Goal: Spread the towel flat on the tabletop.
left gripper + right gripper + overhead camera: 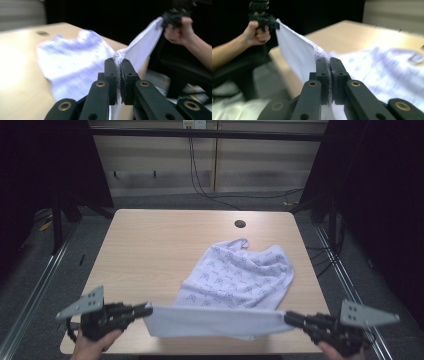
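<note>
- Left gripper [148,310], lower left of the high view: jaws clamped on the white patterned cloth's [235,280] corner.
- Right gripper [288,317], lower right: pinching the opposite corner (hem taut between them).

The left gripper [148,310], a black two-jaw tool with a grey three-cornered plate on top, sits at the near left corner of the table, held in the person's left hand [92,344], its jaws pointing level toward the right and pinched tight on one end of the white cloth's [215,321] near hem. The matching right gripper [288,318] sits at the near right corner in the right hand [336,351], jaws pointing left and clamped on the hem's other end. Both forearms enter from the near edge, with each fist wrapped round its gripper's handle.
</note>
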The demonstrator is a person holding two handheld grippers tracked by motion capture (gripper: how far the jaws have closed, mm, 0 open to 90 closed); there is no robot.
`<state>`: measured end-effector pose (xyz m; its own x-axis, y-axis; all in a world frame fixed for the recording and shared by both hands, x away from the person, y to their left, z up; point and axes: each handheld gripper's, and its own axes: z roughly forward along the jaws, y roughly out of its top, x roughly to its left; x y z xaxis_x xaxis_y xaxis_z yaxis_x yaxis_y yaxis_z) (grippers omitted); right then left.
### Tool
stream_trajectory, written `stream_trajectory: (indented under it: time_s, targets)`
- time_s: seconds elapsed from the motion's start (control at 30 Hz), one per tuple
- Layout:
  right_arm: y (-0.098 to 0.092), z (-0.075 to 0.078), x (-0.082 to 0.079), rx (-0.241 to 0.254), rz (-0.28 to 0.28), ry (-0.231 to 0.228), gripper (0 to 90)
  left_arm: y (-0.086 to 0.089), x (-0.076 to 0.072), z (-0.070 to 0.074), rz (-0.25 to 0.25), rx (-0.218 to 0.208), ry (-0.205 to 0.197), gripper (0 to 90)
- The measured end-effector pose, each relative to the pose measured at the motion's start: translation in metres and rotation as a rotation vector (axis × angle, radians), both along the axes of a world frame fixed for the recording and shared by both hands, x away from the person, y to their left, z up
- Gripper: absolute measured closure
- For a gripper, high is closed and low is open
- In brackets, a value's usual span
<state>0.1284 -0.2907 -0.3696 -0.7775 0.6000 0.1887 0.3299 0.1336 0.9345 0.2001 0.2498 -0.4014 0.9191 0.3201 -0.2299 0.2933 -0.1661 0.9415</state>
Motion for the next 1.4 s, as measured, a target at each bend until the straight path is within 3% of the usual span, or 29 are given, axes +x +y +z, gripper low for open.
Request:
stream_trajectory:
  time_s: [0.07, 0.13, 0.17, 0.27, 0.3, 0.33, 0.37, 0.43, 0.5, 0.57, 0.63, 0.77, 0.83, 0.87, 0.9, 0.93, 1.0, 1.03, 1.1, 1.3, 1.4]
  targets:
    - [0.002, -0.002, -0.023, -0.029, 0.019, -0.003, 85.1, 0.005, -0.021, -0.004, -0.056, 0.002, 0.007, 84.7]
    - [0.001, -0.001, -0.05, -0.073, -0.008, -0.02, 75.0, 0.01, -0.033, -0.004, -0.077, 0.022, 0.009, 77.9]
    - [-0.002, -0.001, -0.057, -0.061, 0.002, -0.015, 72.3, 0.012, -0.033, -0.005, -0.096, 0.014, 0.037, 72.0]
    - [-0.014, -0.005, -0.057, -0.03, -0.022, 0.001, 69.8, 0.02, -0.027, -0.007, -0.092, -0.017, 0.049, 68.4]
    - [-0.018, -0.008, -0.05, -0.033, -0.042, 0.009, 69.8, 0.023, -0.022, -0.01, -0.085, -0.054, 0.066, 68.1]
    - [-0.019, -0.012, -0.045, -0.056, -0.071, 0.019, 69.1, 0.021, -0.012, -0.014, -0.06, -0.02, 0.08, 67.7]
    - [-0.019, -0.015, -0.039, -0.066, -0.077, 0.028, 68.6, 0.019, -0.006, -0.018, -0.044, -0.016, 0.087, 67.8]
    - [-0.017, -0.026, -0.025, -0.058, -0.069, 0.057, 67.3, 0.013, 0.009, -0.028, -0.022, 0.02, 0.12, 68.1]
    - [-0.011, -0.039, -0.006, -0.093, -0.067, 0.092, 66.5, 0.0, 0.032, -0.04, 0.002, 0.055, 0.157, 68.0]
    - [0.0, -0.055, 0.014, -0.093, -0.044, 0.151, 64.8, -0.017, 0.051, -0.047, 0.015, 0.16, 0.135, 67.3]
    - [0.019, -0.071, 0.037, -0.153, -0.017, 0.2, 62.4, -0.035, 0.07, -0.056, 0.01, 0.207, 0.188, 69.5]
    - [0.046, -0.089, 0.068, -0.248, 0.017, 0.25, 56.7, -0.076, 0.1, -0.079, 0.005, 0.337, 0.174, 74.3]
    - [0.055, -0.094, 0.081, -0.26, 0.036, 0.272, 55.3, -0.091, 0.109, -0.09, -0.019, 0.393, 0.188, 75.0]
    - [0.059, -0.097, 0.085, -0.275, 0.036, 0.28, 54.8, -0.101, 0.112, -0.096, -0.022, 0.452, 0.175, 74.5]
    - [0.065, -0.101, 0.09, -0.312, 0.026, 0.291, 54.8, -0.105, 0.114, -0.099, -0.029, 0.461, 0.185, 73.1]
    - [0.068, -0.105, 0.092, -0.335, 0.021, 0.301, 55.6, -0.106, 0.115, -0.101, -0.027, 0.442, 0.194, 73.4]
    - [0.071, -0.113, 0.094, -0.37, 0.006, 0.335, 64.0, -0.103, 0.112, -0.1, -0.022, 0.461, 0.17, 76.1]
    - [0.071, -0.114, 0.091, -0.394, -0.023, 0.334, 75.8, -0.099, 0.108, -0.099, -0.023, 0.485, 0.148, 78.6]
    - [0.063, -0.11, 0.086, -0.357, -0.047, 0.33, 86.5, -0.09, 0.101, -0.098, -0.011, 0.489, 0.148, 81.4]
    - [0.024, -0.091, 0.05, -0.255, -0.142, 0.287, 88.0, -0.054, 0.065, -0.095, 0.001, 0.499, 0.197, 82.3]
    - [0.01, -0.091, 0.031, -0.246, -0.162, 0.304, 87.7, -0.045, 0.041, -0.095, -0.092, 0.474, 0.252, 82.2]
